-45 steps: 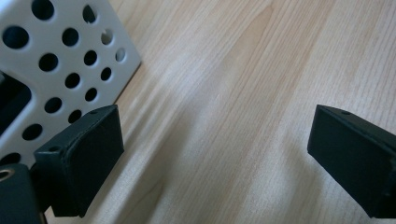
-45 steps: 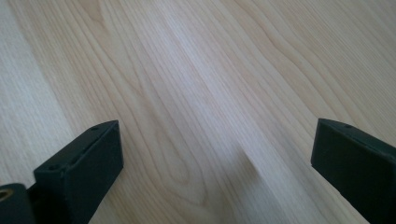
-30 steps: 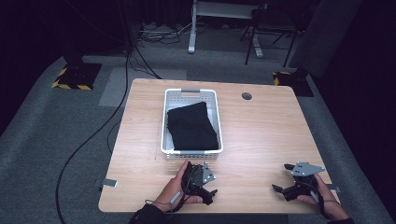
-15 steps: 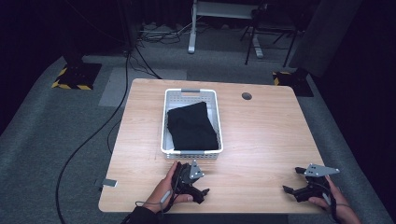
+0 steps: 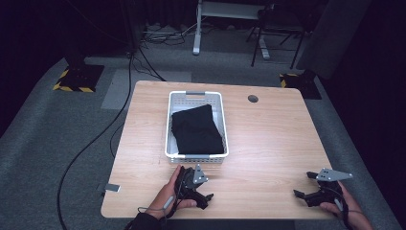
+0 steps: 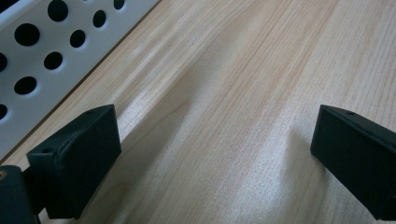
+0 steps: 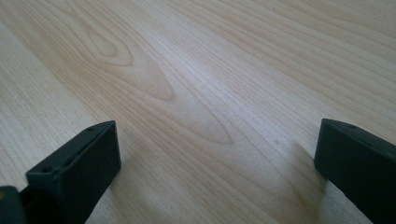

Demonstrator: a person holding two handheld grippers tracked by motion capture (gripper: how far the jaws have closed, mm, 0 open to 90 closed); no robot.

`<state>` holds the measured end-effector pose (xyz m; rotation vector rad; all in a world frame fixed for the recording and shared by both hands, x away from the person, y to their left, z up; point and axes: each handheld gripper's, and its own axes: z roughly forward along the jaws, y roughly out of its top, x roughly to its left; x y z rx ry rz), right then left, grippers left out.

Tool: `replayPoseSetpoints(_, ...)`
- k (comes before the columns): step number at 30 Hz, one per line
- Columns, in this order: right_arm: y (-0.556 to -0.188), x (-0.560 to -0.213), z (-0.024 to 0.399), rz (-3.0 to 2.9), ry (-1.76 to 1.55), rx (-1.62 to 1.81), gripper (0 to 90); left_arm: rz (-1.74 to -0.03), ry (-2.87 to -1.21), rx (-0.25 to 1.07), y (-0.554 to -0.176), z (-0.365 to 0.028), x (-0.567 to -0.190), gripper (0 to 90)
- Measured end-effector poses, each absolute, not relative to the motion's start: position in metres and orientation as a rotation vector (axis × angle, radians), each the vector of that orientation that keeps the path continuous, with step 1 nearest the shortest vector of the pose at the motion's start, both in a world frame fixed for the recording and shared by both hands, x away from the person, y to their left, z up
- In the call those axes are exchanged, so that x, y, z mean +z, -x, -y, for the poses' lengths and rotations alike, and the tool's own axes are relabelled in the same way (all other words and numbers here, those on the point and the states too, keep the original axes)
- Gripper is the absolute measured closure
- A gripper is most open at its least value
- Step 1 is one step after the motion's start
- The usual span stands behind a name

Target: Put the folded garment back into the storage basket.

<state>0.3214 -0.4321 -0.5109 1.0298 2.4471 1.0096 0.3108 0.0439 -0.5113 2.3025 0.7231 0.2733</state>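
Fingers (image 6: 79, 163) of both grippers spread wide, holding nothing | worktop (image 5: 268, 143) carries white basket (image 5: 171, 129) at centre, rim near left gripper (image 5: 203, 196) | black folded cloth (image 5: 196, 130) lies inside basket, seemingly stowed | right gripper (image 5: 300, 195) rests well apart at the near right edge, likely parked.

Wooden table (image 5: 268, 143) with a round cable hole (image 5: 253, 98) near its far edge. Grey carpet floor (image 5: 57, 139) — black cable (image 5: 91, 141) trailing across it left of the table. Yellow-black striped base (image 5: 76, 79) far left, white desk legs (image 5: 197, 28) behind — dark background.
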Motion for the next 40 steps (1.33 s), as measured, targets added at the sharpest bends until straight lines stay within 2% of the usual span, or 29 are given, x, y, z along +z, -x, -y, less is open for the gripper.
replayPoseSetpoints(40,-0.3261,-0.5109,0.4296,-2.447,-1.029,1.01,0.5,-0.722,-2.305,0.272,-0.3114,-0.0434,-0.5114,1.0)
